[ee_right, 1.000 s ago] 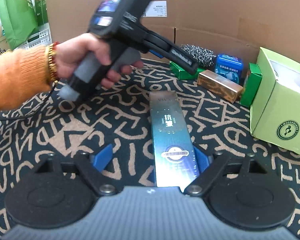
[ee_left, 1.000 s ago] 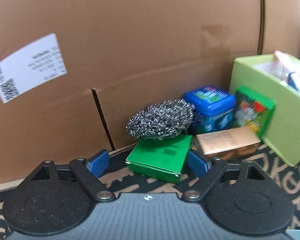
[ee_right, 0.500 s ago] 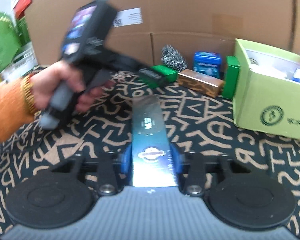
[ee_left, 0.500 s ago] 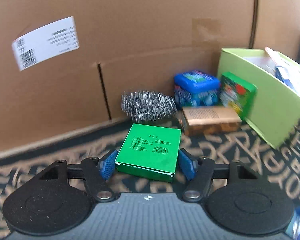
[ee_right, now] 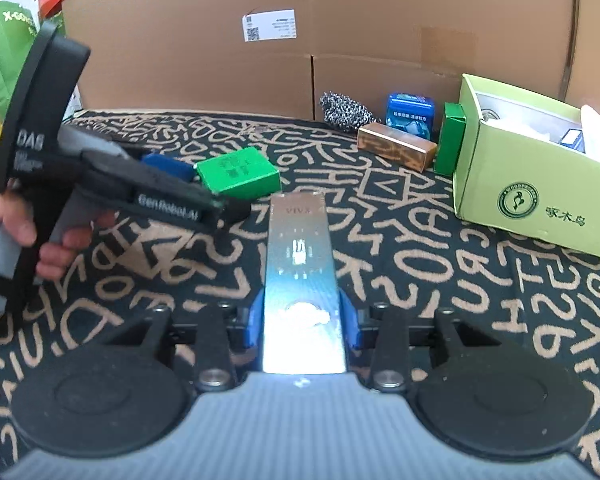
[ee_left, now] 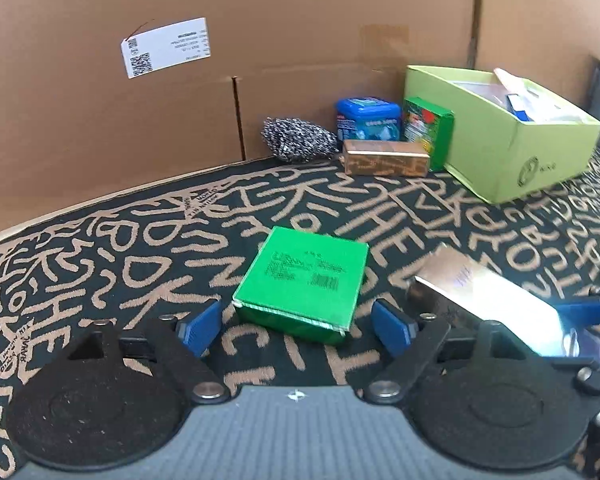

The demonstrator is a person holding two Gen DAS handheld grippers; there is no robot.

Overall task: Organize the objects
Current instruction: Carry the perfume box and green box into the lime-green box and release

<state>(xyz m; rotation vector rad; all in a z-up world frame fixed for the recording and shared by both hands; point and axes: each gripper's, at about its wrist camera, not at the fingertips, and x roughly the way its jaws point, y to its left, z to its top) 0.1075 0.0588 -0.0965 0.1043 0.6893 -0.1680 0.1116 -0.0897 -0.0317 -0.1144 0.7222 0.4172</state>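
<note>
The patterned surface [ee_left: 100, 248] carries a lime-green open box [ee_left: 500, 152] at its far right. The long silver box [ee_right: 300, 272] is pinched between the right hand-held gripper [ee_right: 302, 320] fingers. The green box [ee_left: 304, 280] lies between the spread fingers of the left hand-held gripper [ee_left: 296, 320], untouched.

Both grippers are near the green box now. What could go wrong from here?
1. The left gripper is open around the flat green box, no contact visible; closing off-centre could skew it.
2. The right gripper pinches only the near end of the long silver box; it may droop or pivot.
3. That box's far end sits close to the green box and left fingers: collision risk.
</note>
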